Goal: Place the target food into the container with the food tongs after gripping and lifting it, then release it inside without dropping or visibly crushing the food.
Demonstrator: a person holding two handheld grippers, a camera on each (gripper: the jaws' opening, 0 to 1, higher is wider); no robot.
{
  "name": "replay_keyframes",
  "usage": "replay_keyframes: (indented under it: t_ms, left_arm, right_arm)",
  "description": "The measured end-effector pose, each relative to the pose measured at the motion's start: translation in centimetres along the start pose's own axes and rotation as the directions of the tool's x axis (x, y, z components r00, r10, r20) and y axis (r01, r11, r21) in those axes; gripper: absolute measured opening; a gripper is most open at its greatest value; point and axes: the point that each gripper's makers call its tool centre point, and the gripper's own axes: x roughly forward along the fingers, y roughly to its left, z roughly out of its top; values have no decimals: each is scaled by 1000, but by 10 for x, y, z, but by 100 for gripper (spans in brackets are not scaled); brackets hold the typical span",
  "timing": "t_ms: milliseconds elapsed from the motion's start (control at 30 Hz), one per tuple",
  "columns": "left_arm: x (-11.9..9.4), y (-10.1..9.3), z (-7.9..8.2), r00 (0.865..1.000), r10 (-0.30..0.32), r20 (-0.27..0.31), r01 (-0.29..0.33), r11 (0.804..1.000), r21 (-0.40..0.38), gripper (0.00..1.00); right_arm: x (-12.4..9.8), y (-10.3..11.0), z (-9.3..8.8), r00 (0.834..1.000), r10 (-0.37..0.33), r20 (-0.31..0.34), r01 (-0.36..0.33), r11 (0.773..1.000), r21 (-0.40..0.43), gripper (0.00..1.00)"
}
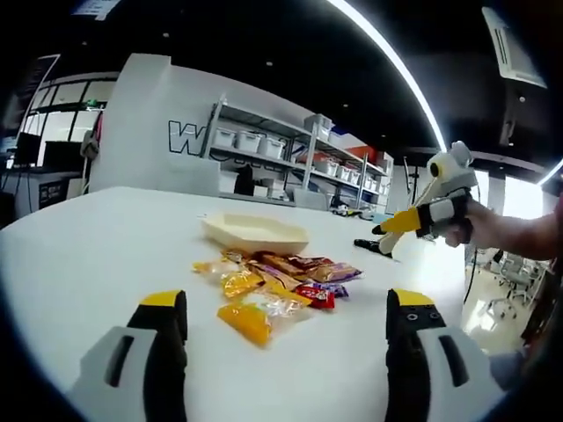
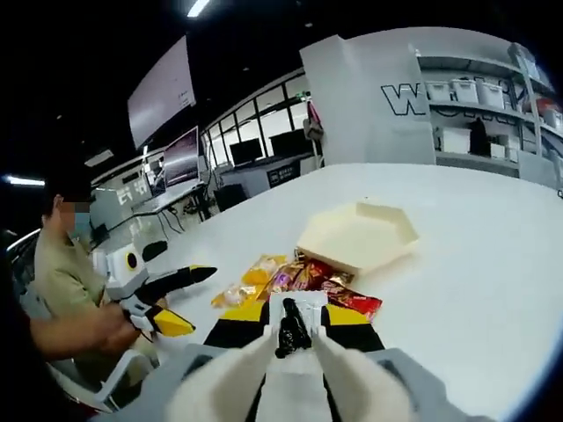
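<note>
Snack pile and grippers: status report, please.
Left gripper open, empty, short of the snack pile. Right gripper shut on black tongs above the pile. Tray empty. Nothing in the way.

White round-edged table point(image 1: 88, 255), matte top. On it: a shallow cream hexagonal tray point(image 1: 255, 233) sitting flat near mid-table, and just in front of it a loose pile of wrapped snacks point(image 1: 273, 286), with yellow, orange, red and brown wrappers overlapping each other. Pile sits just beside the tray's near edge; contact can't be told. A dark object point(image 1: 369, 245) lies further right, too small to identify.
</note>
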Motion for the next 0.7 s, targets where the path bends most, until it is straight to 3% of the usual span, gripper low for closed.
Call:
replay_keyframes:
  t_ms: [433, 700]
  left_arm:
    - [0, 0, -3, 1000, 1, -19, 0, 1000, 26, 91]
    - [1, -2, -6, 999, 1, -34, 1, 998, 64, 91]
  right_arm:
    - [16, -23, 54, 998, -39, 42, 42, 997, -70, 17]
    - [32, -37, 63, 998, -63, 14, 64, 994, -87, 17]
